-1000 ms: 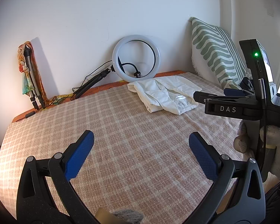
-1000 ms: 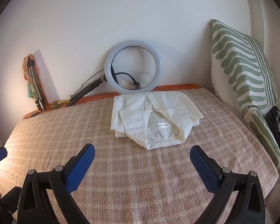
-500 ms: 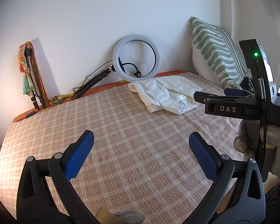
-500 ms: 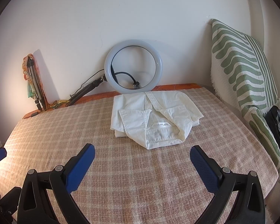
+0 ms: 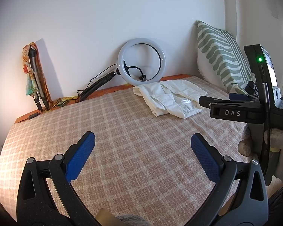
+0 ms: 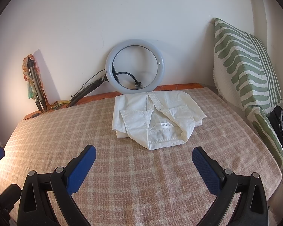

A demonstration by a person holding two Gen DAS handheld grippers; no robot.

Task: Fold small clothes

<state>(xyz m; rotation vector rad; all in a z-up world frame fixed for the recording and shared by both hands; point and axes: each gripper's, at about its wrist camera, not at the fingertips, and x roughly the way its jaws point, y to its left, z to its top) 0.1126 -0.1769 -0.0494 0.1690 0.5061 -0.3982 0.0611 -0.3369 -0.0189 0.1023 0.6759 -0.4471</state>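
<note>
Both tongs (image 5: 142,146) (image 6: 143,160) gape empty (blue pads) before folded cream shirt (image 6: 156,116)

Bright daylight from the right; sharp, fisheye-bent edges.

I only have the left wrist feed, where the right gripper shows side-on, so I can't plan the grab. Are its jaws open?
Observer: Yes, the right gripper has its jaws wide open, with nothing between them.
Operator: Is the shirt lined up with it?
Observer: The white shirt lies straight ahead, centred, clear of the jaws.
Operator: Which end faces it?
Observer: The collar end, with its neck label showing.
</note>
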